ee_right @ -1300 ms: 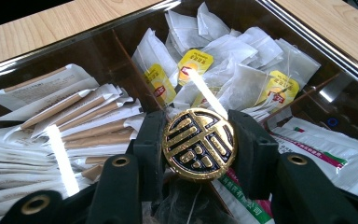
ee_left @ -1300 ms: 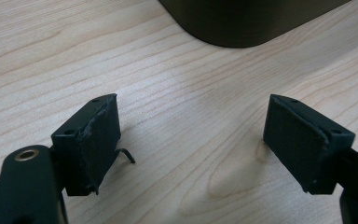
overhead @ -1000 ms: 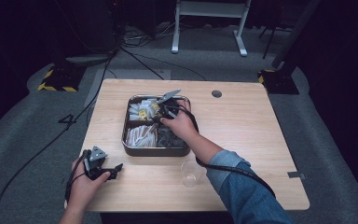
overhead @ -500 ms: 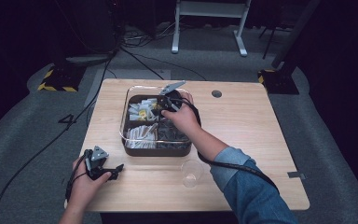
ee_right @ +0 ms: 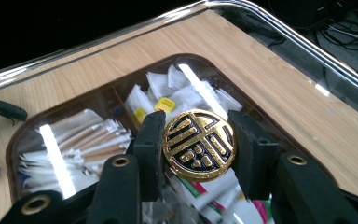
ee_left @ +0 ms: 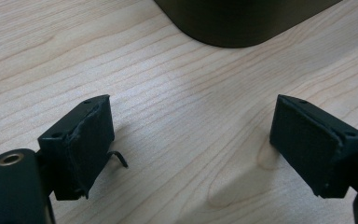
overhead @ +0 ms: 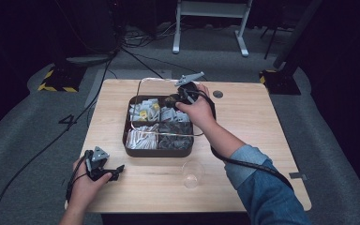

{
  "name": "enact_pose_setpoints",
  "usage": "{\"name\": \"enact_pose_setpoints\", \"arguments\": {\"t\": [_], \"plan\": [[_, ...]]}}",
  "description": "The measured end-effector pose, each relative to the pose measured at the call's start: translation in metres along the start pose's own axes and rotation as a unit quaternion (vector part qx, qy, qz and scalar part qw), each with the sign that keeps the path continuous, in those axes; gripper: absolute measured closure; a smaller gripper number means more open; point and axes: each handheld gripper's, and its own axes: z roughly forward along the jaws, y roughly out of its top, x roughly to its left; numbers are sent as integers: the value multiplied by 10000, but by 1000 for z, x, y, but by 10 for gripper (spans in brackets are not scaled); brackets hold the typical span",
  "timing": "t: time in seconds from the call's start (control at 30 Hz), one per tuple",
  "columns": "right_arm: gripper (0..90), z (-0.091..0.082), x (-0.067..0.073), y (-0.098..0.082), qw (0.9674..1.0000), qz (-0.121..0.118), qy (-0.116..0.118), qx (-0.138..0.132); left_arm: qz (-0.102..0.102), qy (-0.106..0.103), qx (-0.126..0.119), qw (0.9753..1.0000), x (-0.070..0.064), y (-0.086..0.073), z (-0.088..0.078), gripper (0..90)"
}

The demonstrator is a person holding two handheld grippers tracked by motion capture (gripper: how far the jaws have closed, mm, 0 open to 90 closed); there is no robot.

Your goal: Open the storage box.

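The clear lid [ee_right: 279, 51], clamped at its gold knob [ee_right: 199, 144] by the right gripper [ee_right: 199, 149], has been raised above the tray [overhead: 136, 151] since earlier. The left gripper [ee_left: 191, 149] is held open, unmoved, tray wall ahead.

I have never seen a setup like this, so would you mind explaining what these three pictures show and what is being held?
A person sits at a wooden table and holds a hand-operated two-jaw gripper in each hand; there is no robot arm. The wide picture comes from a fixed camera above the table. The other two come from small cameras that ride on each gripper and look along its black jaws.

On the table stands a dark tray with compartments that holds paper packets and sachets, with a small clear glass in front of it. The right gripper is shut on a round gold-and-black knob, which belongs to the clear lid and holds it raised above the tray. The left gripper rests open over bare wood, holding nothing.
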Motion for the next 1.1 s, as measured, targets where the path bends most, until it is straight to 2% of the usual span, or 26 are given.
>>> {"name": "enact_pose_setpoints", "arguments": {"t": [0.13, 0.17, 0.2, 0.23, 0.27, 0.37, 0.53, 0.6, 0.7, 0.73, 0.83, 0.9, 0.93, 1.0, 1.03, 1.1], "plan": [[591, -15, -11, -9, 9999, 27, -70, 83, -1, -14, 6, 10000, 0, 0, 0, 141], [591, -23, -18, -13, 9999, 57, -136, 87, -5, -12, 17, 10000, 0, 0, 0, 140], [591, -23, -18, -13, 9999, 57, -136, 87, -5, -12, 17, 10000, 0, 0, 0, 139], [591, -32, -26, -17, 9997, 123, -206, 49, -7, -13, 19, 10000, 0, 0, 0, 140], [591, -32, -26, -17, 9997, 123, -206, 49, -7, -13, 19, 10000, 0, 0, 0, 139], [591, -51, -40, -24, 9990, 249, -375, 64, 13, -4, 25, 10000, 0, 0, 0, 138], [591, -67, -51, -32, 9982, 310, -505, 99, 12, -11, 25, 10000, 0, 0, 0, 137], [591, -79, -61, -39, 9977, 400, -548, 85, 14, -14, 22, 10000, 0, 0, 0, 136], [591, -86, -67, -44, 9969, 483, -619, 87, 21, -12, 28, 10000, 0, 0, 0, 134], [591, -91, -73, -48, 9960, 528, -708, 123, 33, -13, 37, 10000, 0, 0, 0, 134], [591, -96, -78, -54, 9953, 567, -775, 129, 38, -12, 40, 10000, 0, 0, 0, 134], [591, -102, -88, -63, 9934, 681, -909, 174, 37, -6, 43, 10000, 0, 0, 0, 133], [591, -102, -88, -63, 9934, 681, -909, 174, 37, -4, 41, 10000, 0, 0, 0, 133], [591, -108, -98, -73, 9907, 787, -1089, 236, 41, -1, 37, 10000, 0, 0, 0, 133], [591, -108, -98, -73, 9907, 787, -1089, 236, 30, -4, 40, 10000, 0, 0, 0, 133], [591, -114, -108, -84, 9876, 964, -1210, 255, 32, -7, 44, 10000, 0, 0, 0, 133]]}}
